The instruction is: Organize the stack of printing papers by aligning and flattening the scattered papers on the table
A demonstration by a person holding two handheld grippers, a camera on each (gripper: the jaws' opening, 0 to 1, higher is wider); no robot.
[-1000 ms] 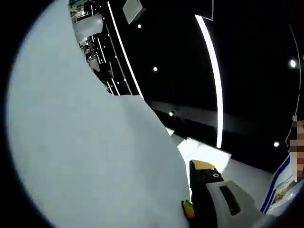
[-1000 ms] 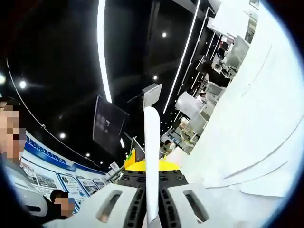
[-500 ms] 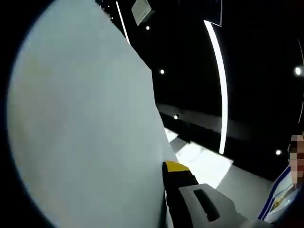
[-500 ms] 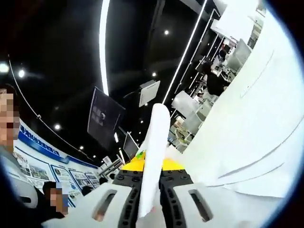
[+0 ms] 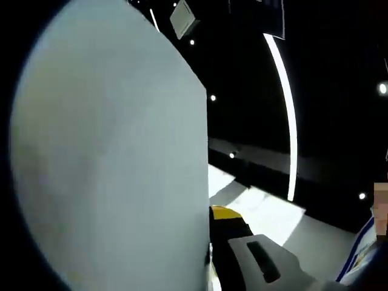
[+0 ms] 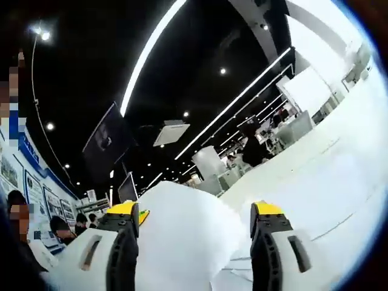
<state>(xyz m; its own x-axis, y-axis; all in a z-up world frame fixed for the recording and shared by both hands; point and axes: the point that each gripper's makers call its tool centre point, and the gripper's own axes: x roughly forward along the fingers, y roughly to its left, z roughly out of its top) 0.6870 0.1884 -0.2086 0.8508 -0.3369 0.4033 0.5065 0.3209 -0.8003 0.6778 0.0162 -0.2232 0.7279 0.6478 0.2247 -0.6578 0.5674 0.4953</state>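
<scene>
Paper stack lifted clear of the worktop, held for squaring.

The left gripper [image 5: 209, 267] shows 1 jaw, pressed against the sheets [image 5: 109, 170] that stand upright along it; whether it is clenched cannot be told. The right gripper [image 6: 194, 242] has its jaws spread, released, a curved paper bundle [image 6: 188, 236] lying between them. Judgement: re-close the right jaws gently, tap the edges level, then lay flat. No containers visible.
</scene>
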